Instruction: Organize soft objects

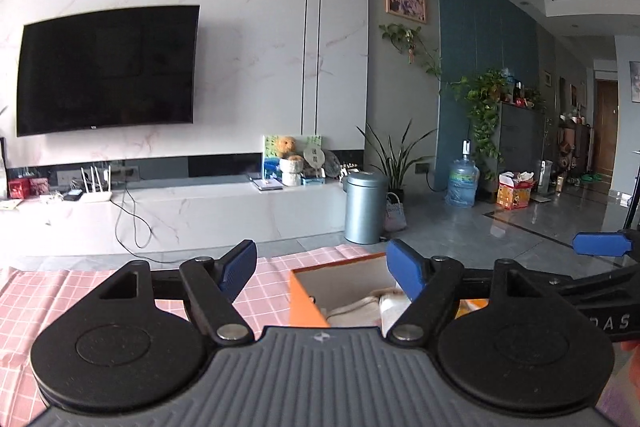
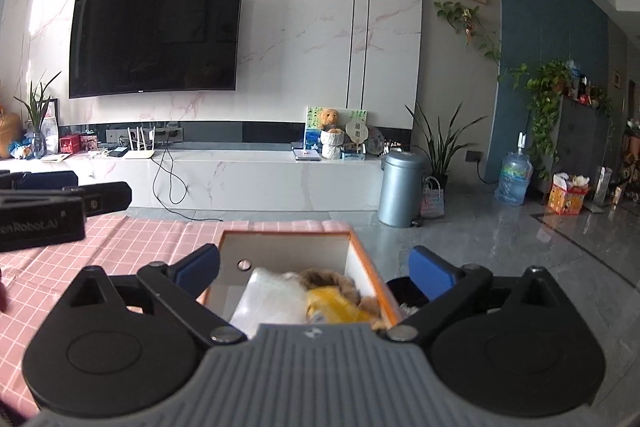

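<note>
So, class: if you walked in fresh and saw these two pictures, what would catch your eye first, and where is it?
The big black television on the marble wall dominates, upper left. Nearest, an orange box on the pink checked cloth holds soft things, including a yellow toy. The right gripper hangs open above it.

An open rectangular cardboard box with orange outer walls and white inner walls [image 2: 362,259] stands on the bench, which is covered by a pink checked cloth [image 2: 120,247], near the cloth's far edge. A round hole [image 2: 243,264] shows in the box's white left inner wall. Inside the box lie soft things, packed close: a white crinkled plastic-wrapped bundle [image 2: 272,297] toward the left wall, a yellow soft piece [image 2: 336,303] beside it on the right, and brown fur [image 2: 332,277] behind and around the yellow piece, against the right wall.
</note>
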